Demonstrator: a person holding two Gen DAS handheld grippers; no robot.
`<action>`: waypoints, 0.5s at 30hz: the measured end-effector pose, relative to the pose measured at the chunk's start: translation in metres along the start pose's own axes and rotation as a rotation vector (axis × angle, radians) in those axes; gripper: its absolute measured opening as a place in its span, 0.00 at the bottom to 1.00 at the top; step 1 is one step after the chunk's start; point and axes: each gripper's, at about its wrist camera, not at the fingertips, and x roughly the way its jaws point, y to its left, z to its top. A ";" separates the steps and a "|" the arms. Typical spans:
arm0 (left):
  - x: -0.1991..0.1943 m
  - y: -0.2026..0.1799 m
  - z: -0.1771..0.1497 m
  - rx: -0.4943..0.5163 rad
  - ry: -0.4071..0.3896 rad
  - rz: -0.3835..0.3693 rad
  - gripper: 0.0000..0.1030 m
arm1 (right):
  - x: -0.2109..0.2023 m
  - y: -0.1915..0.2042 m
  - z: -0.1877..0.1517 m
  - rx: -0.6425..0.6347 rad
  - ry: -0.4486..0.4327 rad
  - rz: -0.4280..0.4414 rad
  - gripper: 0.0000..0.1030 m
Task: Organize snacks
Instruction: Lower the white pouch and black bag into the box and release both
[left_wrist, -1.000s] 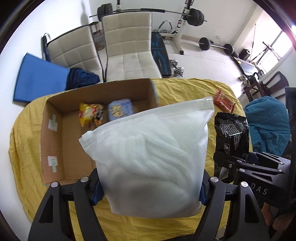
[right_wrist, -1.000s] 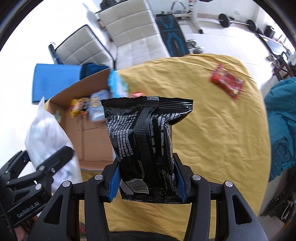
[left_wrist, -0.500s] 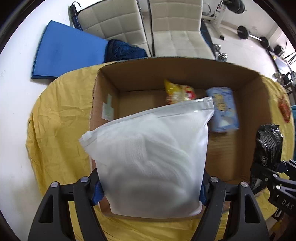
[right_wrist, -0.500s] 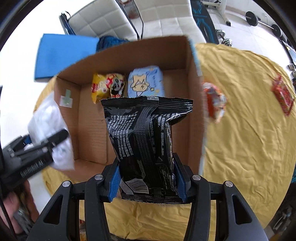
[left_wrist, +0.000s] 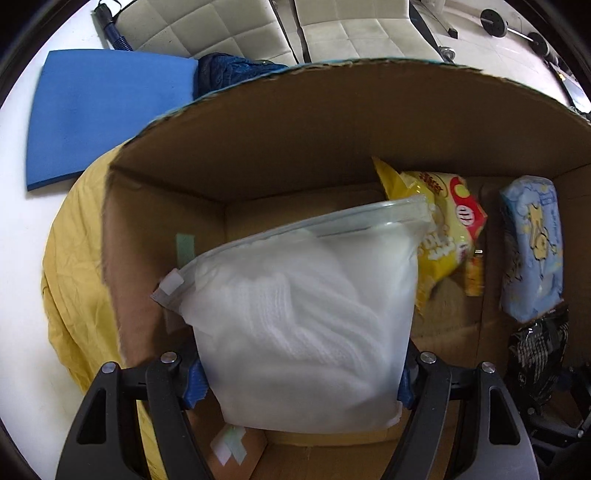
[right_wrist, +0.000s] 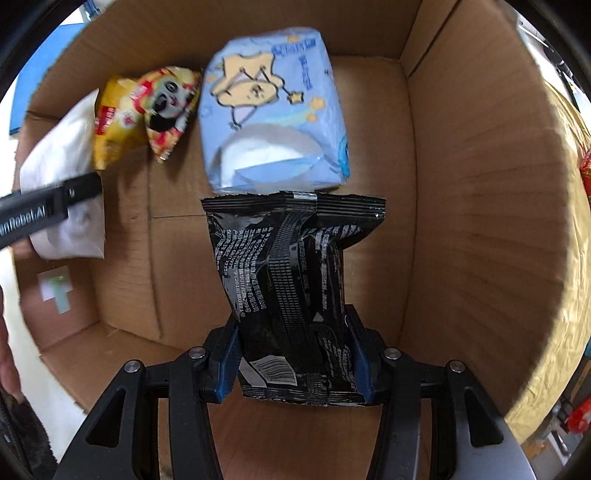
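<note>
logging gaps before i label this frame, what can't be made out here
- Box floor under the white zip bag: left wrist view, the bag covers it.
- Contents of the black packet: right wrist view, opaque wrapper, print too small to read.
- Yellow snack bag: left wrist view, partly behind the white bag.
- Cardboard box rim: both views, cut off by the frame edge.

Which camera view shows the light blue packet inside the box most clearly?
The right wrist view. There the light blue packet lies whole and large, its star drawing readable, beyond the black packet. The left wrist view shows the packet small, near the right edge, seen obliquely.
</note>
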 end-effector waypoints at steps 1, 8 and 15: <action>0.002 -0.001 0.002 0.005 0.000 0.004 0.72 | 0.002 0.000 0.001 0.000 0.004 -0.005 0.51; 0.014 -0.012 0.004 0.024 0.034 -0.008 0.74 | 0.010 0.000 -0.002 0.003 0.024 -0.027 0.52; 0.020 -0.008 0.004 0.004 0.087 -0.061 0.74 | 0.002 -0.002 -0.004 0.011 0.025 -0.015 0.56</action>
